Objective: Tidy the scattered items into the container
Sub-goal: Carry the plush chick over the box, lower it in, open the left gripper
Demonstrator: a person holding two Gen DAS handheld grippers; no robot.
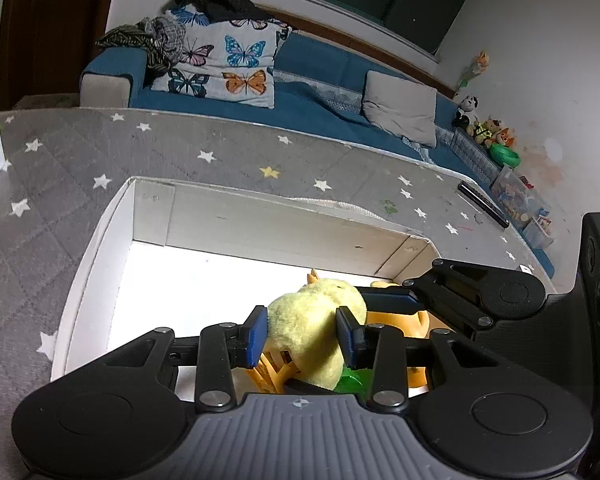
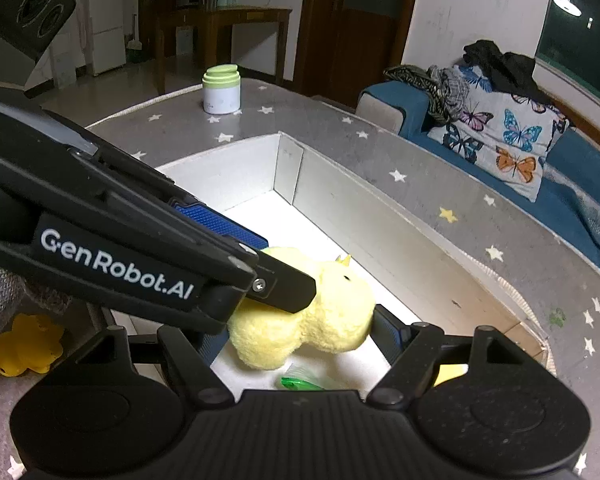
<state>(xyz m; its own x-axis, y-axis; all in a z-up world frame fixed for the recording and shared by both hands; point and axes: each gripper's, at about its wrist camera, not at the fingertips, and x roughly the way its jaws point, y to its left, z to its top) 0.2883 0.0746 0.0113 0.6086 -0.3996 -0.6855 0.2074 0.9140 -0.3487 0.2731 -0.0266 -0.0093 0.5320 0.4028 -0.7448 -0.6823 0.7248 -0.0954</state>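
A pale yellow plush chick (image 1: 316, 328) sits between the blue pads of my left gripper (image 1: 302, 334), which is shut on it over the white cardboard box (image 1: 100, 248). Orange and green toys (image 1: 404, 320) lie in the box under it. In the right wrist view the same chick (image 2: 308, 316) is between my right gripper's (image 2: 296, 336) wide-apart fingers, which do not press it; the left gripper's finger (image 2: 276, 284) crosses over it. A green toy (image 2: 296, 382) lies in the box (image 2: 340, 200) below. A yellow plush star (image 2: 24, 346) lies outside the box on the left.
The box stands on a grey star-print table cover (image 1: 60, 200). A white jar with a green lid (image 2: 221, 90) stands at the far side. A black remote (image 1: 482, 204) lies near the table edge. A blue sofa (image 1: 320, 92) with cushions is behind.
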